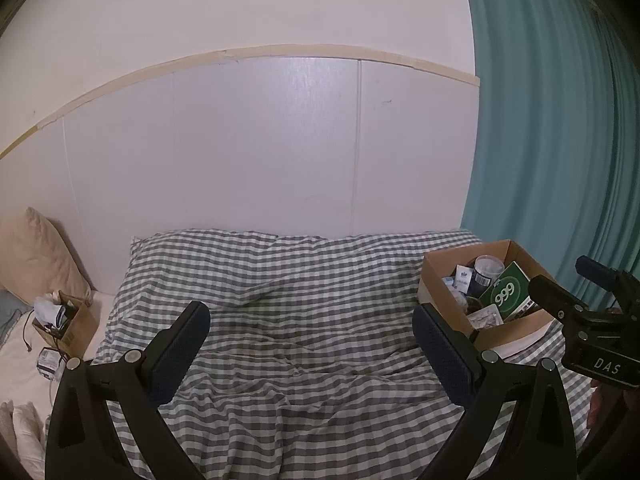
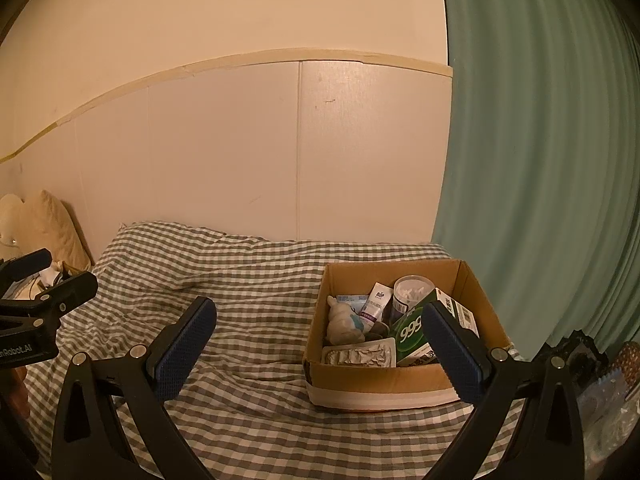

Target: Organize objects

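**Both grippers wide, cardboard box at the bed's right edge**

Far left: small cardboard box [image 1: 70,326] on a white sheet, contents a crumpled jumble (hard to make out). Left gripper [image 1: 310,344] splayed apart over rumpled gingham duvet [image 1: 280,280], dimpled blue pads [image 1: 180,356] empty. Right gripper [image 2: 320,340] likewise gaping, nothing held. Open cardboard box [image 2: 380,376] beside the pleated teal curtain [image 2: 540,160]: foil blister pack [image 2: 360,354], white tube [image 2: 376,300], round clear tub [image 2: 410,286], green "999" carton [image 2: 412,326] partly hidden by the finger.
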`<control>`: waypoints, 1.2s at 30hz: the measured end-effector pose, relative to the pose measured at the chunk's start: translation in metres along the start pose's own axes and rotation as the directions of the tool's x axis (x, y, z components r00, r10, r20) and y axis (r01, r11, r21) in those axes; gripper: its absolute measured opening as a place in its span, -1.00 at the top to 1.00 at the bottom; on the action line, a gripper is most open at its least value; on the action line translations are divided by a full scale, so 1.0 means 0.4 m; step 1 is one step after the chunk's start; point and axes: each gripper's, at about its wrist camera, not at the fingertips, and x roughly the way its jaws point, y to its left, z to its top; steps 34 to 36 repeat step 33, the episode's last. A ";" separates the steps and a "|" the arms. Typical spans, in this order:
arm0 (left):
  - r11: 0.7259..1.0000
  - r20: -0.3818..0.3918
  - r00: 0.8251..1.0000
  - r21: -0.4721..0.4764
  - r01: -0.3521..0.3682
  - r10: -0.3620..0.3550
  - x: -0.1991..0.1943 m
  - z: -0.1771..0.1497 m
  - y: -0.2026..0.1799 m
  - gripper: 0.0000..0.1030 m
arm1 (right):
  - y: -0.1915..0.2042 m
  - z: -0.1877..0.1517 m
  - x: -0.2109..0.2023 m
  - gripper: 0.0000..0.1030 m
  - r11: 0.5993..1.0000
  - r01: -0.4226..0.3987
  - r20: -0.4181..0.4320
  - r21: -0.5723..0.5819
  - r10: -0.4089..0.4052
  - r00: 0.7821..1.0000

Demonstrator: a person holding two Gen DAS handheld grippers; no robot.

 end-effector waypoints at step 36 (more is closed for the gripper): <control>1.000 0.002 1.000 -0.016 -0.005 0.005 0.004 0.005 0.012 -1.00 | -0.005 -0.016 0.026 -0.99 1.000 0.003 -0.029 0.006 -0.002 1.000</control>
